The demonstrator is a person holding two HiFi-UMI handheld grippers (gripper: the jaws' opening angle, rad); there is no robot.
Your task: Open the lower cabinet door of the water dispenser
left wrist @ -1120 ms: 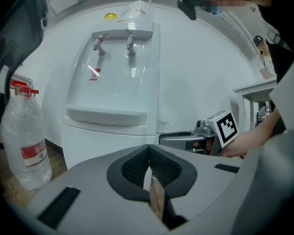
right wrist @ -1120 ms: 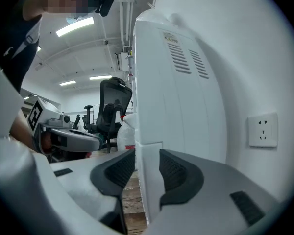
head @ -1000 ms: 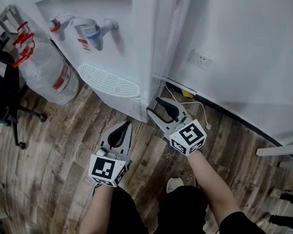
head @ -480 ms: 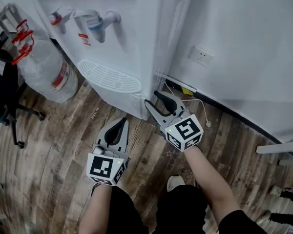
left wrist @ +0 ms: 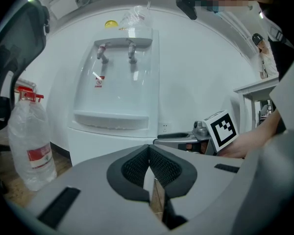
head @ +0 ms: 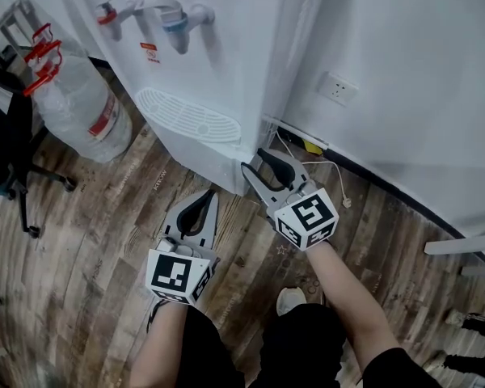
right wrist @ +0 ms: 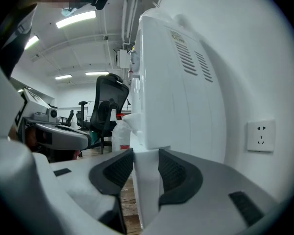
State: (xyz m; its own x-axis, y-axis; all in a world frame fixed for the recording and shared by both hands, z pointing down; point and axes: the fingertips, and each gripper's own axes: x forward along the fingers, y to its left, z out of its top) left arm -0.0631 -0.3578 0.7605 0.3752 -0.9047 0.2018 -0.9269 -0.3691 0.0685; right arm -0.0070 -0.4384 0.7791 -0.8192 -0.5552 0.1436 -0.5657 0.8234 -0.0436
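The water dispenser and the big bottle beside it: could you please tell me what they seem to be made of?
Water dispenser: likely white plastic, smooth with a faint sheen, and a moulded drip grille. Bottle: probably clear plastic, with a see-through wall and soft glossy highlights.

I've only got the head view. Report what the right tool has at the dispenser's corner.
Observer: In the right gripper view, the right tool has the white door edge between its jaws, which look pressed on both its sides.
Operator: Check the left tool.
Observer: In the left gripper view, the left tool has its jaws together, nothing between them.
Operator: Describe the dispenser's top.
Observer: The left gripper view shows a yellow thing and a clear plastic piece on top of the dispenser.
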